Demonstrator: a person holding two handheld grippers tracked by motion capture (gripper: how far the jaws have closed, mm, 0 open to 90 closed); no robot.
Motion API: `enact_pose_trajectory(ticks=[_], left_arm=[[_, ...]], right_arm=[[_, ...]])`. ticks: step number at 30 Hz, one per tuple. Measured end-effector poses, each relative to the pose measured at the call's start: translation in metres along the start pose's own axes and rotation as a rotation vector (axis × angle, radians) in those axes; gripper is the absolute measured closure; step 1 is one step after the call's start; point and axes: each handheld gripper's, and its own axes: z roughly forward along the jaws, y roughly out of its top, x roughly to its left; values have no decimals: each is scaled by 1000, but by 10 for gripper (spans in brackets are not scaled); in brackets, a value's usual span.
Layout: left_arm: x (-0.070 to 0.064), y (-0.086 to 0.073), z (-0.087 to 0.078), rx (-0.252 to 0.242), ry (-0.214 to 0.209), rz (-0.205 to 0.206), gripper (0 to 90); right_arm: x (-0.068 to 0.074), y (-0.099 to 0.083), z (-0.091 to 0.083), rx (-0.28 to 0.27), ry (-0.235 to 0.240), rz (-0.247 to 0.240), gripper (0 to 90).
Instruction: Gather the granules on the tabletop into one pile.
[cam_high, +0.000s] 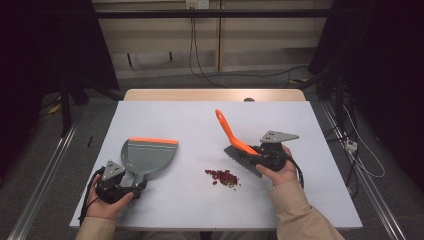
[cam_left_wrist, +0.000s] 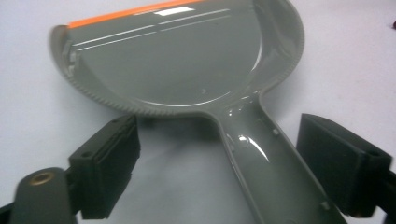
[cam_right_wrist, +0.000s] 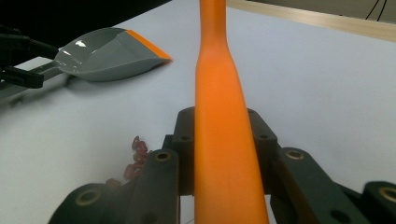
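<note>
A white table (cam_high: 200, 120) is standing in a dim room with cables trailing behind it. At its left, the left gripper (cam_left_wrist: 219, 158) is sitting with its jaws spread on either side of the handle of a grey dustpan (cam_high: 145, 155) lying flat, not clamping it. A small pile of red beans (cam_high: 223, 178) is lying in the middle. At the right, the right gripper (cam_high: 257, 152) is pinching the orange-handled brush (cam_high: 235, 140), bristles just beside the beans.
</note>
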Motion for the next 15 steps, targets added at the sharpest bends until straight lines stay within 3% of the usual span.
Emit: enact_pose_trajectory(ticks=[4,8,15], left_arm=[[7,0,-2,12,16,-2,169],[6,5,0,-6,17,-1,232],[4,11,9,53,31,-10,293]], right_arm=[[0,0,0,-3,0,1,710],[0,0,0,-3,-1,0,710],[0,0,0,-14,-3,7,710]])
